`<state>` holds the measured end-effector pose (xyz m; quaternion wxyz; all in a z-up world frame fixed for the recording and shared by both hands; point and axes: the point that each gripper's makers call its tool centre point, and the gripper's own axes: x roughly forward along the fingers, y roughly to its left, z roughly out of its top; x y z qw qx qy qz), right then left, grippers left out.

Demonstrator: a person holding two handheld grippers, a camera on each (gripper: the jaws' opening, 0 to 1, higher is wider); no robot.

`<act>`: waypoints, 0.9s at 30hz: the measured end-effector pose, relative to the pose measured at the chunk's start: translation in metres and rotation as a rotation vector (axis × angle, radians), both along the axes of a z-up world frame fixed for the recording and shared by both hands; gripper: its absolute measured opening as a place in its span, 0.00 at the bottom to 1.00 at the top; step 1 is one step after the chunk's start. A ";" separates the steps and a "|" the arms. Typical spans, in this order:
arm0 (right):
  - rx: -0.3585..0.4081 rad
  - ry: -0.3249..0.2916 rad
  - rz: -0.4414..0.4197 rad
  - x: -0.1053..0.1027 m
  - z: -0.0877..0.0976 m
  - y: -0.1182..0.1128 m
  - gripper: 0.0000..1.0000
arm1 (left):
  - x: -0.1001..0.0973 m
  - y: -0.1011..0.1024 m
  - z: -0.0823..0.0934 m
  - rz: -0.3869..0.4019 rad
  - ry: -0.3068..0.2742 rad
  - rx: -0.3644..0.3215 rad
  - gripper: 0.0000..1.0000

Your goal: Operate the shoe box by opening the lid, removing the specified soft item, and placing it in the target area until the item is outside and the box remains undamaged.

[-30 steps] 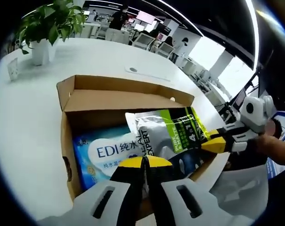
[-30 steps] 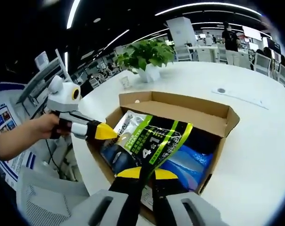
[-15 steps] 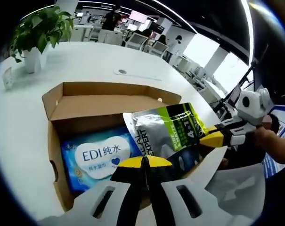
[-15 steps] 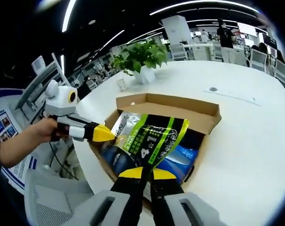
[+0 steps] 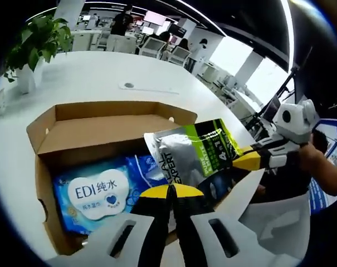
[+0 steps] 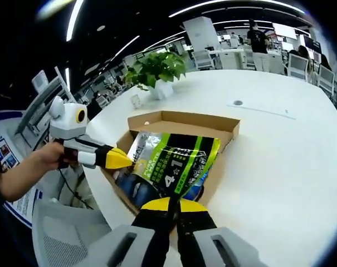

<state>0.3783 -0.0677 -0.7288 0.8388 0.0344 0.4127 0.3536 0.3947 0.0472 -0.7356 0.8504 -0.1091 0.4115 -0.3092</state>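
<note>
An open brown cardboard shoe box (image 5: 96, 125) (image 6: 174, 119) is seen resting on the round white surface (image 5: 79, 72) (image 6: 279, 150), its lid flap folded back on the far side in the left gripper view. A glossy silver, green and black soft pouch printed "4 in 1" (image 5: 196, 153) (image 6: 176, 161) is held raised above the box opening, gripped at two opposite edges. In the left gripper view, the left hand-held gripper (image 5: 169, 192) is observed with its yellow-tipped jaws pressed together on the near edge of the pouch; the right hand-held gripper (image 5: 252, 161) enters from the right, its yellow tip meeting the pouch's far edge, held by a person's hand (image 5: 318, 161). In the right gripper view, the right hand-held gripper (image 6: 171, 204) is closed on the lower edge of the pouch, and the left hand-held gripper (image 6: 121, 159) comes in from the left with its tip at the pouch's side edge, held by a hand (image 6: 43, 158). A blue and white pack of wet wipes marked "EDI" (image 5: 96, 192) is noted lying flat on the box floor, partly under the pouch. A potted green plant in a white pot (image 5: 29, 47) (image 6: 157, 69) stands on the surface, well apart from the box. A flat white strip with a round dark mark (image 5: 143, 88) (image 6: 260, 108) lies on the surface beyond the box.
</note>
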 end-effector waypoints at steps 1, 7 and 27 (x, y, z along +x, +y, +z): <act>-0.002 0.001 -0.003 0.000 0.000 -0.002 0.00 | 0.000 -0.002 0.000 -0.004 0.000 -0.001 0.00; -0.012 0.008 -0.017 0.000 0.001 -0.018 0.00 | -0.001 -0.019 0.003 -0.030 -0.001 -0.005 0.00; -0.060 0.028 -0.054 0.003 -0.004 -0.070 0.00 | 0.002 -0.071 0.002 -0.098 0.001 -0.014 0.00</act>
